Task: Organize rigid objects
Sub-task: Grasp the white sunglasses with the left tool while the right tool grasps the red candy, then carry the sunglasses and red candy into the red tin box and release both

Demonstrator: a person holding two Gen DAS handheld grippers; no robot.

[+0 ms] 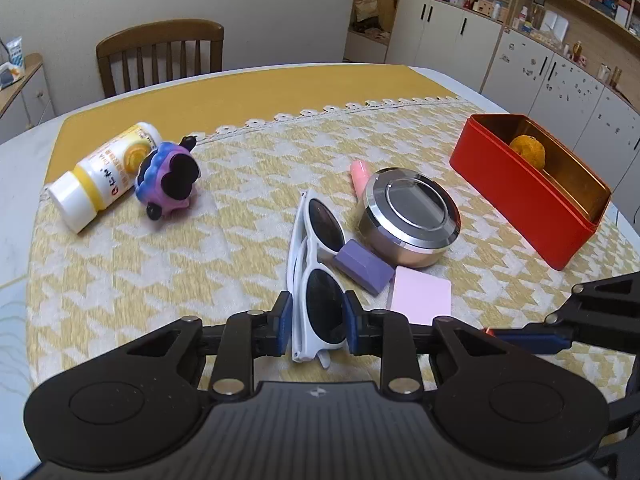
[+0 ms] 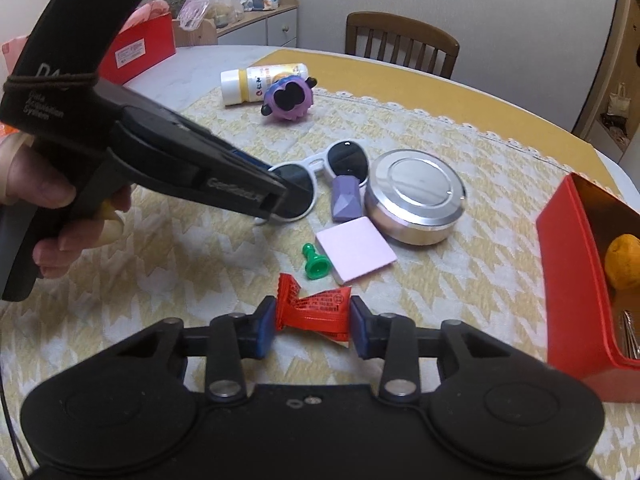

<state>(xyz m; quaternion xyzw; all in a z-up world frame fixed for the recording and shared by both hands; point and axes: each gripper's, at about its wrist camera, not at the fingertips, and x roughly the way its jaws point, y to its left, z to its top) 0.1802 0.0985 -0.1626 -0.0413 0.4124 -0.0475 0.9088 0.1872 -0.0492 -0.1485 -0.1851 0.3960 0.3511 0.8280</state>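
White sunglasses (image 1: 316, 264) lie on the yellow patterned cloth; my left gripper (image 1: 318, 322) is shut on their near lens, also seen in the right wrist view (image 2: 280, 196). My right gripper (image 2: 314, 326) is shut on a red foil packet (image 2: 316, 308) at the cloth. A red tin box (image 1: 532, 200) stands at the right with an orange fruit (image 1: 528, 152) inside; it also shows in the right wrist view (image 2: 568, 280).
A round metal tin (image 1: 412, 216), purple block (image 1: 362, 266), pink square pad (image 1: 420, 294) and pink tube (image 1: 359, 174) lie mid-table. A white-yellow bottle (image 1: 100, 174) and purple toy (image 1: 166, 180) lie left. A green pawn (image 2: 314, 264) lies near the packet. A chair (image 1: 160, 56) stands behind.
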